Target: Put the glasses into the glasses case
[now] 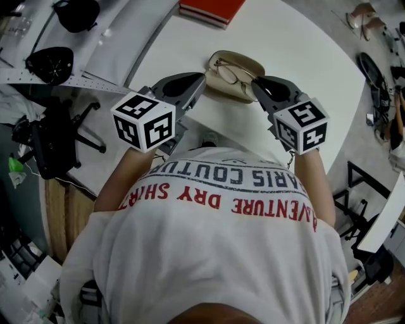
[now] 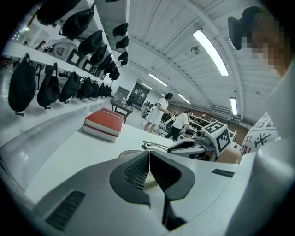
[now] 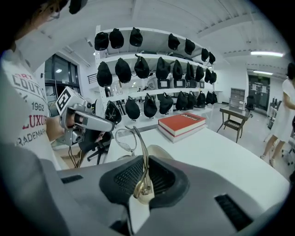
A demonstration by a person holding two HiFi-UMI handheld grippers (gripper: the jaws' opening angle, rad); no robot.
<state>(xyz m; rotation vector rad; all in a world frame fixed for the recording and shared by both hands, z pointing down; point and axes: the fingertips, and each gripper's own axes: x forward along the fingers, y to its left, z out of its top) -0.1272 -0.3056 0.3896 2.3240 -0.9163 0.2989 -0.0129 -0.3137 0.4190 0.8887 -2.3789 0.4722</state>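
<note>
The main risk sits in the right hand-held gripper (image 3: 144,159). Its jaws are clamped on only one thin, gold-coloured temple of the glasses (image 3: 124,138), near the curved end. A grip that narrow lets the frame swing on its hinge or twist between the ribbed dark pads. A lens could then catch the rim of the glasses case (image 1: 248,63) instead of going in. Squeezing harder would probably bend the slim wire.

In the head view the glasses (image 1: 231,71) are over the open mouth of the case. Whether they already rest in it cannot be told.

The left hand-held gripper (image 2: 148,154) has its jaws together right at the case's left edge. No view shows clearly whether they pinch that edge. If they do not, the light case could skid on the smooth white surface (image 1: 304,57) when the frame presses on it.

The case is a beige, rounded clamshell with a soft matte look. The lenses are clear and roundish in a fine metal rim. A red hardback book (image 1: 209,9) lies well beyond the case, out of the way.
</note>
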